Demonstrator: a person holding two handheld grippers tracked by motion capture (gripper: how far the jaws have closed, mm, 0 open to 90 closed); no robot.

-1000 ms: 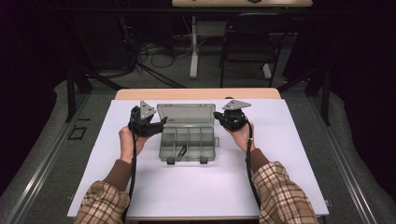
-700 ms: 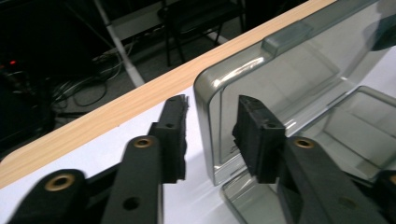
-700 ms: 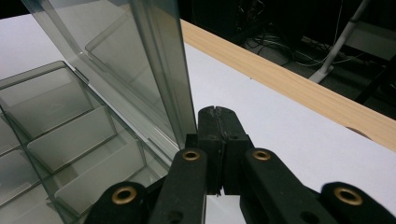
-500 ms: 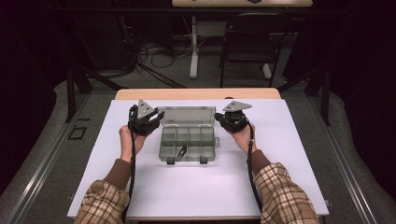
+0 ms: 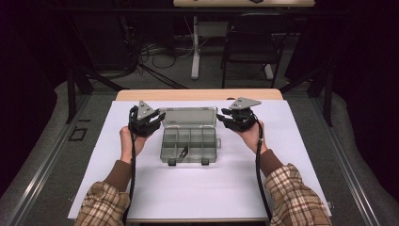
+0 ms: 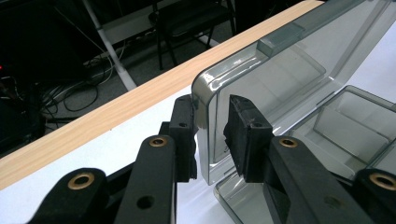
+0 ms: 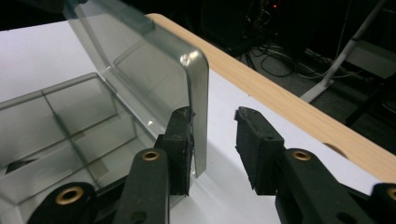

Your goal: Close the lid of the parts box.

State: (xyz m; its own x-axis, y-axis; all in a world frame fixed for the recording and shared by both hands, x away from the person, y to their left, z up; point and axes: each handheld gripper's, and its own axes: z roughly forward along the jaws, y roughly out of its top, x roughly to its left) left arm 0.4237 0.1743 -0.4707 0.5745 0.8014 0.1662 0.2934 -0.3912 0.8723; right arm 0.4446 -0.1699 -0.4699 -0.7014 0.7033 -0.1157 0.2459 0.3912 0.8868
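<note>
Unlabelled clear organizer box [image 5: 189,139], lid [image 5: 189,116] raised, no legible writing

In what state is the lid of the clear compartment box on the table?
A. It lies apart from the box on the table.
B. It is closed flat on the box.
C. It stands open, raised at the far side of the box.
C: the lid stands raised behind the open compartments of the box, joined to it at the far edge.
</note>
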